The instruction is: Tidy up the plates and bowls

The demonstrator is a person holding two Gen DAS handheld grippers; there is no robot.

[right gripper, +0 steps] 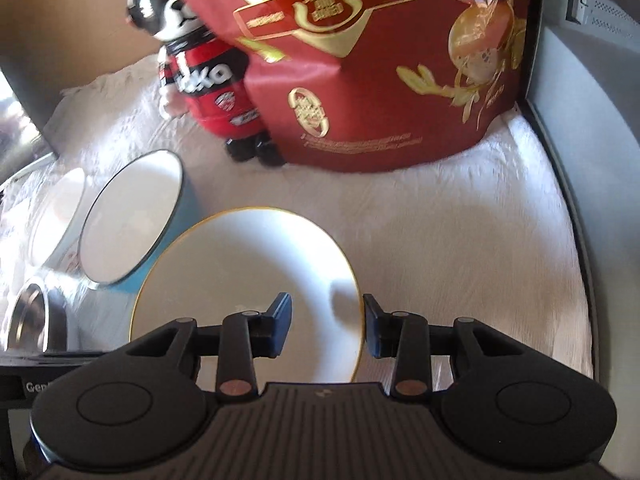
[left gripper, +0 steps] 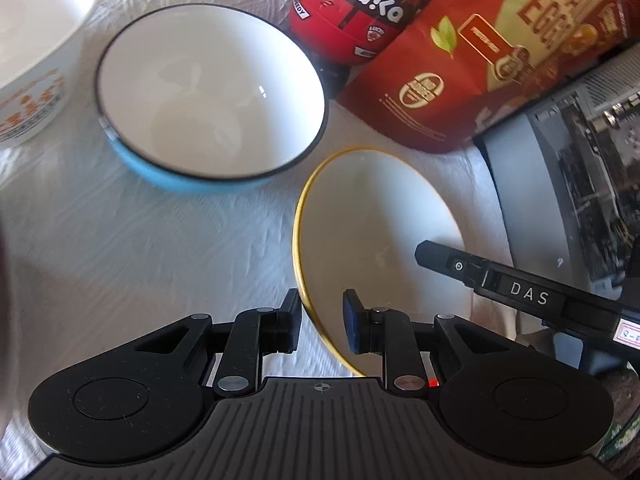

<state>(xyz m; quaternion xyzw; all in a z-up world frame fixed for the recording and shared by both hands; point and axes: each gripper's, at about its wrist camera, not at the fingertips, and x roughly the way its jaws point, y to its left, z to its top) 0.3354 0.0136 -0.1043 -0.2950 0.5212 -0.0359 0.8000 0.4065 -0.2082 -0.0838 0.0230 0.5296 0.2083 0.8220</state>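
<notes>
A white quilted cloth point(left gripper: 120, 248) covers the table, and at its far side leans a large red and gold foil snack bag point(left gripper: 472, 80), with a small red and black toy figure point(left gripper: 352, 16) just to its left. Nearer stands a blue-walled bowl with a white inside and a dark rim point(left gripper: 212, 96); left of it is a white bowl with orange print point(left gripper: 36, 64), and the right wrist view shows a small metal dish point(right gripper: 30, 312) nearer again.

The step in hand looks like picking up the white plate with the thin yellow rim point(left gripper: 380, 232), which lies just to the right of the blue bowl. The left tool point(left gripper: 322, 318) is open, its fingers apart with the plate's near left rim between them, one pad outside and one inside; I cannot tell whether either touches. The right tool point(right gripper: 326, 326) is open too, its fingers spread over the plate's right edge point(right gripper: 248, 272), holding nothing.

Next, I judge, the left tool needs to close squarely on that thin, slippery rim before any lift, keeping clear of the blue bowl.
</notes>
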